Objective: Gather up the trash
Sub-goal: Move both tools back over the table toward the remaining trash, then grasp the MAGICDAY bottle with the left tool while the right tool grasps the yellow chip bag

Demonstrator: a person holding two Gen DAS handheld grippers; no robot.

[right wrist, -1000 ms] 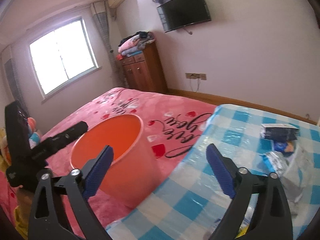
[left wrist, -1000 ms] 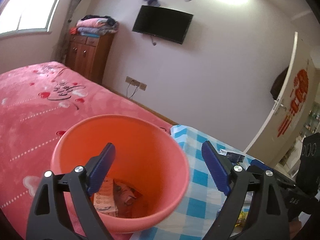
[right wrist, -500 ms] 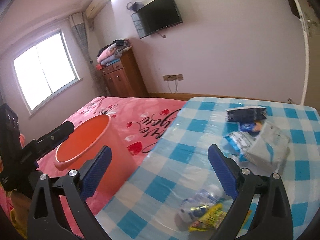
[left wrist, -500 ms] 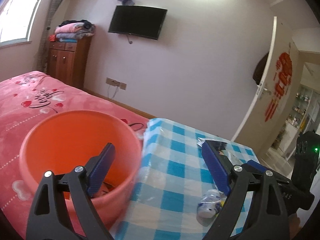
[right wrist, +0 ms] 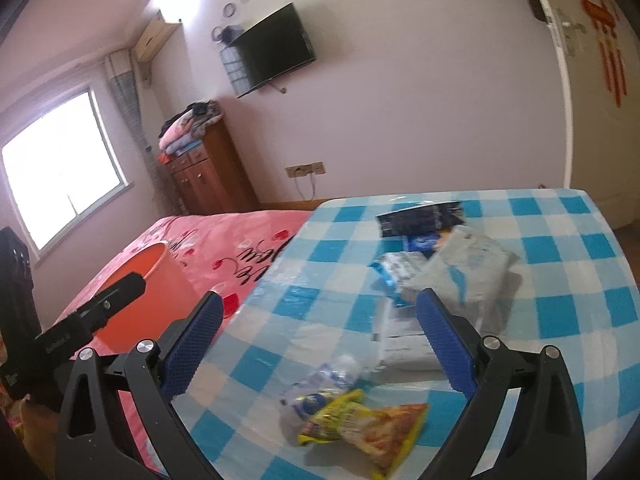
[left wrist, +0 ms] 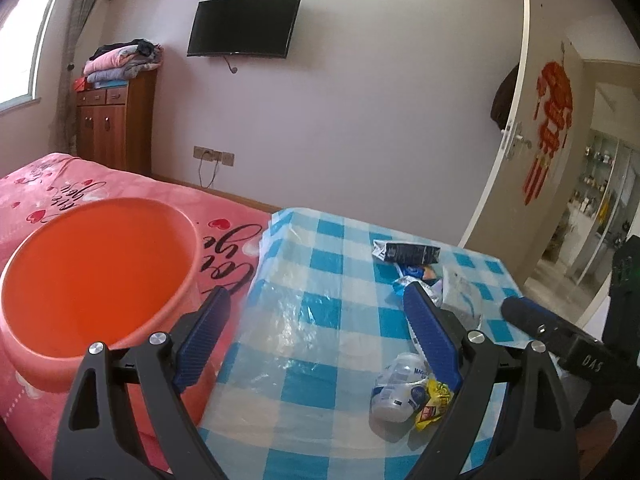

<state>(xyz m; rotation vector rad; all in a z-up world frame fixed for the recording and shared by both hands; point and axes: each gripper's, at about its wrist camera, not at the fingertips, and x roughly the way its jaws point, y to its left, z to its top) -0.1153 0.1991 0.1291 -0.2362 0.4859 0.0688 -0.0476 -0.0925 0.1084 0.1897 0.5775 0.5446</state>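
Both of your grippers have swung off the orange bucket [left wrist: 96, 280] and over toward the checkered table [left wrist: 312, 264] since a second ago, so the bucket that filled the left view now sits off to the left side. Your left gripper [left wrist: 316, 336] is held level above the table's near-left edge, jaws wide apart with nothing between them. Your right gripper [right wrist: 318, 344] is in much the same pose, also spread open and empty (that view is a bit blurry, so take the fine detail loosely).

For room: the table's left edge runs right along the pink bed [left wrist: 132, 196], and the bucket stands on the bed just beside that edge. The left half of the table is bare plastic-covered cloth, so that side is open. The trash is bunched on the right half.

Closest to you is a crushed plastic bottle [left wrist: 394, 388] touching a yellow snack wrapper [right wrist: 360, 428]. In the right view both lie low between the jaws; in the left view they sit just inside the right finger [left wrist: 430, 334]. Farther back there's a grey plastic bag [right wrist: 460, 276], a blue-and-white packet [right wrist: 394, 270] up against it, and a dark carton [right wrist: 420, 218] lying flat near the table's far edge.
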